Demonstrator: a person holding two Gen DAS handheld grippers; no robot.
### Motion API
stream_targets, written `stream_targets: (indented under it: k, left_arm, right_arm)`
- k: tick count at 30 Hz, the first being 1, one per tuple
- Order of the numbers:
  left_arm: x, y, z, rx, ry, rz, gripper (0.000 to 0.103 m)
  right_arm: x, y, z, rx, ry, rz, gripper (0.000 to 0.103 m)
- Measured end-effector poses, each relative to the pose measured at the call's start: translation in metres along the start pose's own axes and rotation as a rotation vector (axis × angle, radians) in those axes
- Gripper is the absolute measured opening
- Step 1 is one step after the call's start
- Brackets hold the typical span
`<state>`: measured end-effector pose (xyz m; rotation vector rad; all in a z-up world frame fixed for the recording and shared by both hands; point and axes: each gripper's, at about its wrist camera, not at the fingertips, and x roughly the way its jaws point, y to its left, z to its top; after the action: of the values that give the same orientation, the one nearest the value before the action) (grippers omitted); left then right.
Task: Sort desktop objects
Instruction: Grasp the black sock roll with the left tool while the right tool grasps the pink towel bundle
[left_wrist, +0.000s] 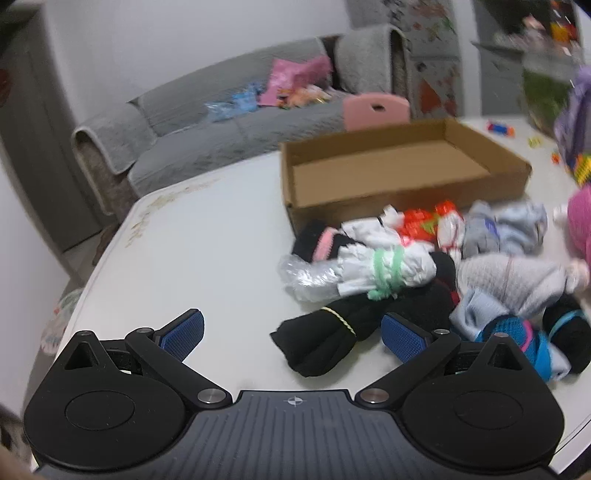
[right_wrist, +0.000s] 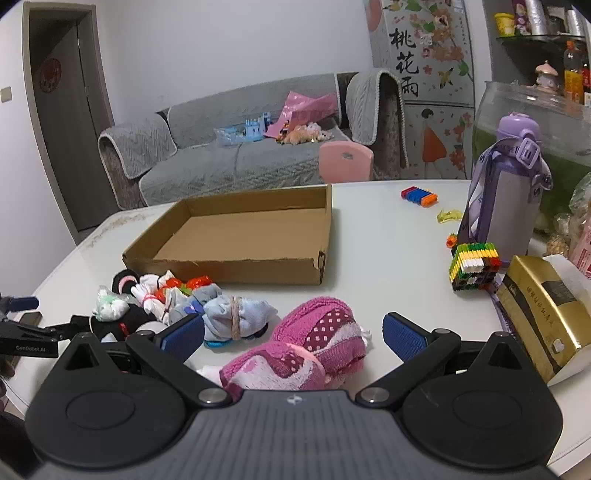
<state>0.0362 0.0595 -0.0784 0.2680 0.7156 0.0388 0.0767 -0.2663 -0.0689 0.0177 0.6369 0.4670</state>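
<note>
While both tools (left_wrist: 292, 334) (right_wrist: 293, 334) gape wide, ribbed blue pads (right_wrist: 402, 338) empty, fuzzy pink roll (right_wrist: 314, 343) lies between right's; shallow cardboard box (right_wrist: 236, 236) sits on smooth white tabletop (right_wrist: 388, 258).

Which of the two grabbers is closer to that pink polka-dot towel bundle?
Right. The right gripper is open directly over the pink polka-dot towel bundle, which lies between its fingers. The left gripper is off to the side by the black sock.
</note>
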Motion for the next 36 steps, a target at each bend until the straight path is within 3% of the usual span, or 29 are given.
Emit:
stream_targets:
  k: [3, 10, 15, 21, 30, 36]
  left_arm:
    - [0.012, -0.004, 0.001, 0.065, 0.009, -0.052, 0.102]
    - [0.034, 0.002, 0.003, 0.091, 0.022, -0.117, 0.102]
    - [0.039, 0.010, 0.002, 0.062, 0.034, -0.147, 0.102]
    - [0.047, 0.015, -0.002, 0.112, 0.057, -0.133, 0.102]
    - [0.057, 0.007, 0.001, 0.182, 0.056, -0.201, 0.103]
    - [0.071, 0.018, 0.007, 0.097, 0.107, -0.266, 0.103]
  right_arm:
    - [0.004, -0.002, -0.002, -0.004, 0.014, -0.005, 0.103]
    - [0.017, -0.009, -0.004, 0.023, 0.045, -0.016, 0.103]
    - [0.034, -0.010, -0.005, 0.040, 0.081, -0.010, 0.103]
    - [0.046, -0.006, -0.009, 0.041, 0.114, -0.009, 0.103]
    - [0.055, -0.007, -0.013, 0.042, 0.140, -0.020, 0.103]
    - [0.063, -0.006, -0.015, 0.050, 0.162, -0.016, 0.103]
